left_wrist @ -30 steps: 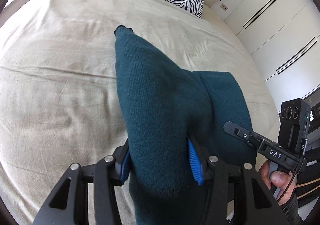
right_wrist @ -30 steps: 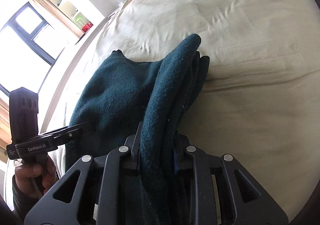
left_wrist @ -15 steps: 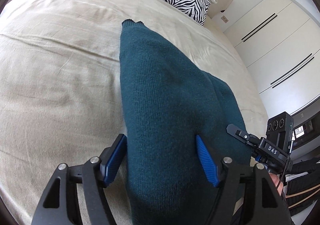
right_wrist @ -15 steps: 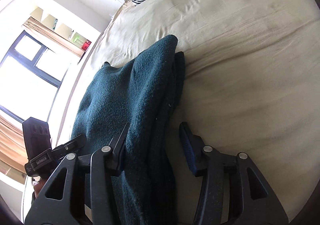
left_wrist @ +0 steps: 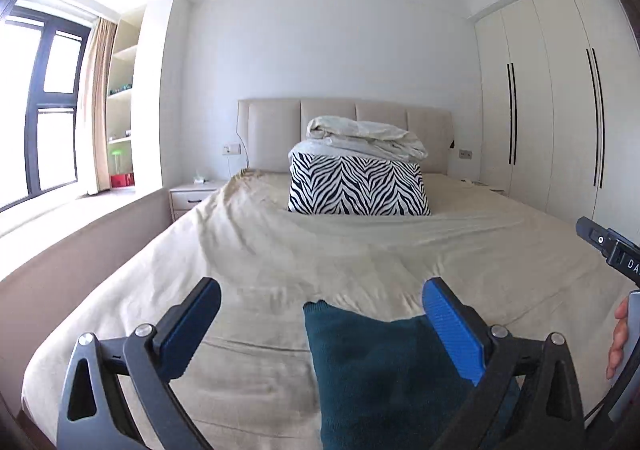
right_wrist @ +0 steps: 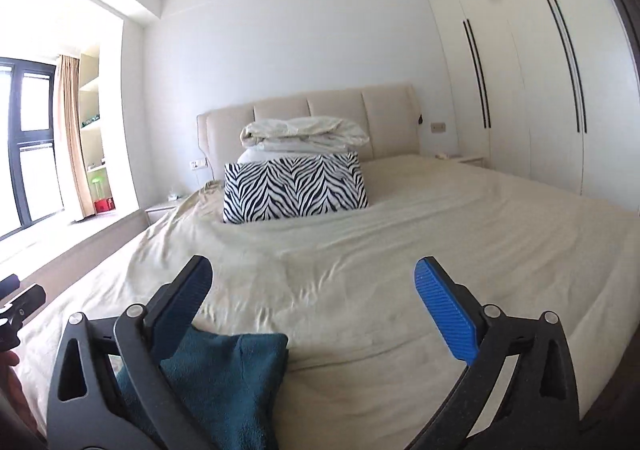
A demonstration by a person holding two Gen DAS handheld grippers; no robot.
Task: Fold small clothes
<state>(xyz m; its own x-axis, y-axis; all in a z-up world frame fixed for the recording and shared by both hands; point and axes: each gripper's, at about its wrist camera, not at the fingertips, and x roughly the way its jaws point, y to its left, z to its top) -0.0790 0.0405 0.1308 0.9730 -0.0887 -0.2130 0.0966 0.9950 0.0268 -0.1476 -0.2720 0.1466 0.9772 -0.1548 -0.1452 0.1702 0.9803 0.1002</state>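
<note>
Both tongs (left_wrist: 320, 314) lifted off sweater (left_wrist: 380, 378) (opening)

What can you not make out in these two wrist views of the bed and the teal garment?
- Teal garment: near part cut off by the bottom edge in both views, so the fold cannot be judged.
- Left gripper, right gripper: jaws opening, nothing between the pads.
- Shelf items: too small to identify.
</note>
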